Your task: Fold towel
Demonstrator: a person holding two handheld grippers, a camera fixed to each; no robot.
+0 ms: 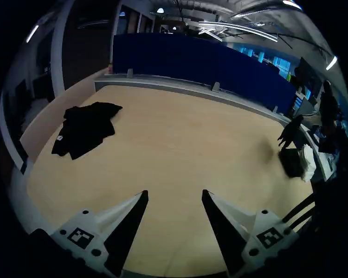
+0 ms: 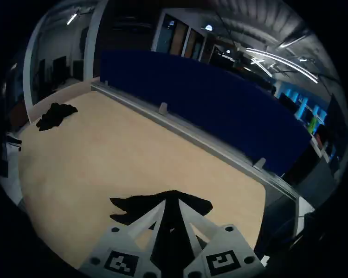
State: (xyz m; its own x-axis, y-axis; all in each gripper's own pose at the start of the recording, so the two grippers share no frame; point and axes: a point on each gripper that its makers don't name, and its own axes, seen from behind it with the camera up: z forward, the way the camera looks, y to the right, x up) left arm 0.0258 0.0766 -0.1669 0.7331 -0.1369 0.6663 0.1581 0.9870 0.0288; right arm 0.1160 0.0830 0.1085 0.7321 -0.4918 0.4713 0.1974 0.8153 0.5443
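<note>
A crumpled black towel [image 1: 86,127] lies on the light wooden table [image 1: 183,139] at its far left, with a small white tag at one edge. My left gripper [image 1: 174,192] hovers open above the near part of the table, with nothing between its fingers. In the right gripper view, my right gripper [image 2: 174,205] is shut on a second black towel [image 2: 132,204] that spreads out to both sides of the fingertips, low over the table [image 2: 104,153]. The first towel [image 2: 55,115] lies far off at the left there. The held towel [image 1: 291,129] appears blurred at the table's right edge in the left gripper view.
A blue partition [image 1: 197,60] with a grey rail runs along the table's far edge. Past the right end of the table stand desks, monitors and a person [image 1: 329,109]. The blue partition [image 2: 206,106] also lines the table's far side in the right gripper view.
</note>
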